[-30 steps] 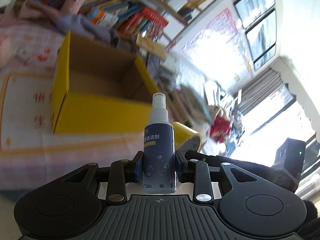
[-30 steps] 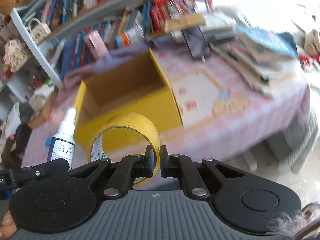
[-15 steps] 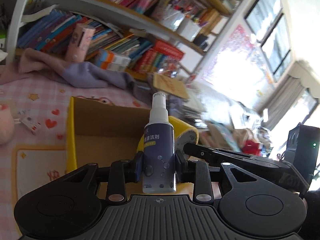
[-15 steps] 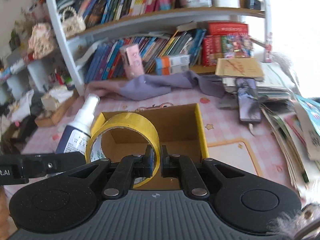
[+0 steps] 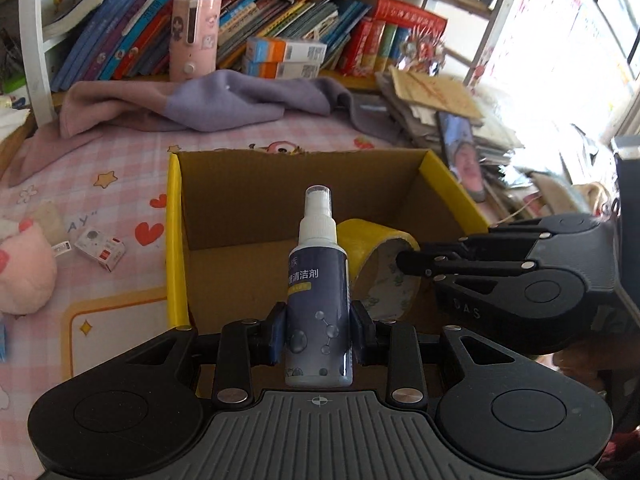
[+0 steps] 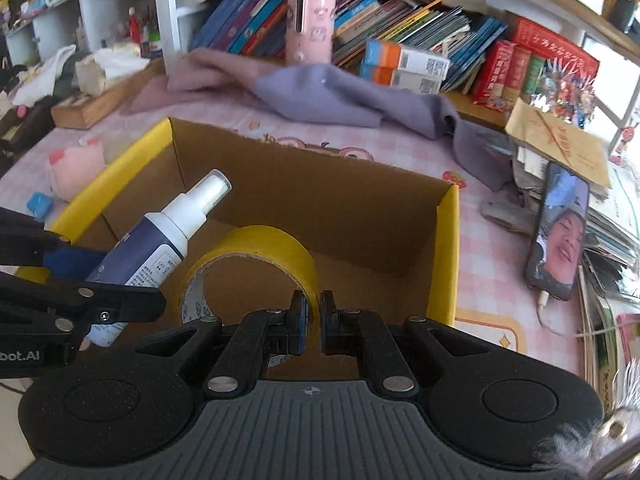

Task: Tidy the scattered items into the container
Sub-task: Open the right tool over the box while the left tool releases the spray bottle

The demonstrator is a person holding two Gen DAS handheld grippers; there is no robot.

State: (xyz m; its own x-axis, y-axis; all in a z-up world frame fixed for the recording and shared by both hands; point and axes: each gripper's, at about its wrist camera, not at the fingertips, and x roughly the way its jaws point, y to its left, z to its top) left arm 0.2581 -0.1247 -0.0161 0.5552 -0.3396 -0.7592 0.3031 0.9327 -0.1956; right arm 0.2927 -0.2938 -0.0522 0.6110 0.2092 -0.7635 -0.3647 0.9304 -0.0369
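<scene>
My left gripper [image 5: 319, 334] is shut on a dark blue spray bottle [image 5: 318, 312] with a white nozzle, held upright over the near side of the open yellow cardboard box [image 5: 175, 240]. My right gripper [image 6: 311, 320] is shut on the rim of a yellow tape roll [image 6: 256, 256], held over the box [image 6: 446, 256] interior. The tape roll [image 5: 372, 252] and the right gripper [image 5: 412, 260] show in the left wrist view to the right of the bottle. The bottle [image 6: 160, 240] and the left gripper's fingers [image 6: 120, 300] show at the left of the right wrist view.
The box stands on a pink checked tablecloth [image 5: 100, 160]. A small white packet [image 5: 100, 248] and a pink plush toy [image 5: 20, 276] lie left of the box. A purple cloth [image 6: 340, 100] and bookshelves are behind. A phone [image 6: 560, 236] and stacked papers lie to the right.
Both grippers have moved forward from in front of the box to over its opening, still holding the bottle and the tape roll.
</scene>
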